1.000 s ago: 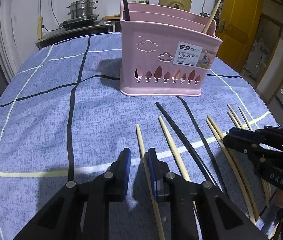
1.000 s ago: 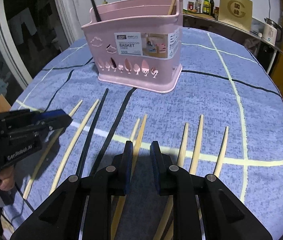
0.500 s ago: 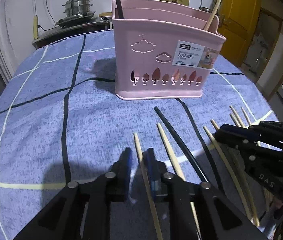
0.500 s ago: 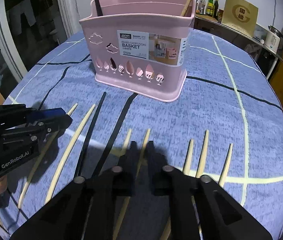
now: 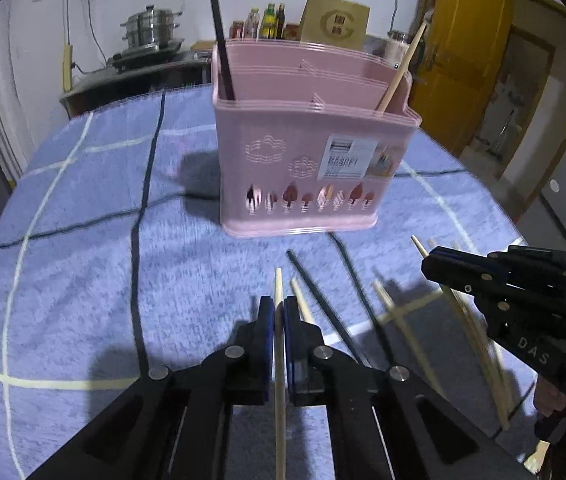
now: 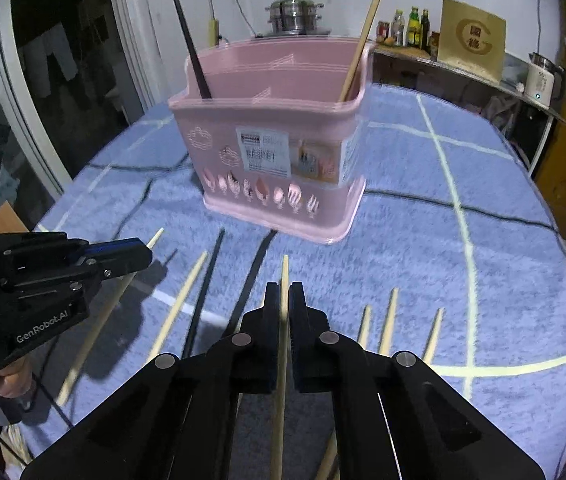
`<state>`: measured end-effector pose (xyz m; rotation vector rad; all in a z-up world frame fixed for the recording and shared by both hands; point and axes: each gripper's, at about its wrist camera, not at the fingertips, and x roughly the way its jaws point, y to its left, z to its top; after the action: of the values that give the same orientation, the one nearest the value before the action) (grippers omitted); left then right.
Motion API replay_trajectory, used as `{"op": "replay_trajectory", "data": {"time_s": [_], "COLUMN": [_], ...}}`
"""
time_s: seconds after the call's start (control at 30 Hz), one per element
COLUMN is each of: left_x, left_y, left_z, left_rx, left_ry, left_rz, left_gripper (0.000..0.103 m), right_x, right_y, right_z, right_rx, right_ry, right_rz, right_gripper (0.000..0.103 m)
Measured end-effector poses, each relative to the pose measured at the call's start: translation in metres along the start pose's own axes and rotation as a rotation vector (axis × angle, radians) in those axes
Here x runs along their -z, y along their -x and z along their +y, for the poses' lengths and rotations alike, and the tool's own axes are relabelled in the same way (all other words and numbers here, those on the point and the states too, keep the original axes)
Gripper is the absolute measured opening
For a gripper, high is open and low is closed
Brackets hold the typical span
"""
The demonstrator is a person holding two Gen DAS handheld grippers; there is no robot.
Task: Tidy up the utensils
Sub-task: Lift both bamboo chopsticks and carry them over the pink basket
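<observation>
Bamboo shows between both sets of jaws. The left gripper (image 5: 279, 312) is clamped on a pale chopstick (image 5: 279, 380) whose tip juts just past the pads toward 12 o'clock; the right gripper (image 6: 284, 300) is likewise closed tight on a second bamboo chopstick (image 6: 281, 380), gripped near its front end with the long tail trailing back beneath the tool.

Outward from the left jaws, another bamboo stick (image 5: 301, 300) and a black chopstick (image 5: 323, 300) lie on the blue checked tablecloth (image 5: 83, 280) at about 1 o'clock. More bamboo sticks (image 6: 389, 316) lie at 3 o'clock of the right jaws. The pink basket (image 5: 303, 152) stands at 12 o'clock, well apart from both grippers, already holding one black chopstick (image 5: 219, 40) at its left end and one bamboo chopstick (image 5: 401, 68) at its right.

Risks, as I judge them: each stick is pinched near one end, so the heavy tail could swing or slip through the pads during the carry. A tilted stick might catch the basket's rim or divider, or land in the wrong compartment. The two grippers work close together and could knock each other.
</observation>
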<state>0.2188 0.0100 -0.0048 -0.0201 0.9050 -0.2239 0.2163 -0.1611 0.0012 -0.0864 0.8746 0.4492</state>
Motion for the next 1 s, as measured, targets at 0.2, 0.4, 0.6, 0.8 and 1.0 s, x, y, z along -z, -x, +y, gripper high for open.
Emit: {"op": "replay_trajectory", "data": {"time_s": [0.2, 0.4, 0.6, 0.8, 1.0], "left_x": [-0.019, -0.035, -0.045, -0.048, -0.048], "left_y": [0.041, 0.085, 0.123, 0.139, 0.150], "left_z": [-0.002, -0.003, -0.005, -0.010, -0.013], "left_rx": [0.012, 0.023, 0.035, 0.047, 0.057], "left_ry": [-0.008, -0.004, -0.006, -0.011, -0.012], "left_rz": [-0.082, -0.176, -0.250, -0.282, -0.300], "left_gripper": [0.004, 0.004, 0.004, 0.004, 0.004], "right_x": [-0.016, -0.028, -0.033, -0.035, -0.034], "right_y": [0.036, 0.070, 0.093, 0.112, 0.122], "right_z": [0.000, 0.003, 0.008, 0.007, 0.009], "right_rx": [-0.004, -0.010, -0.011, -0.028, -0.041], "right_ry": [-0.001, 0.007, 0.015, 0.004, -0.004], "right_rz": [-0.092, -0.175, -0.241, -0.305, -0.335], "right_gripper": [0.004, 0.004, 0.004, 0.004, 0.004]}}
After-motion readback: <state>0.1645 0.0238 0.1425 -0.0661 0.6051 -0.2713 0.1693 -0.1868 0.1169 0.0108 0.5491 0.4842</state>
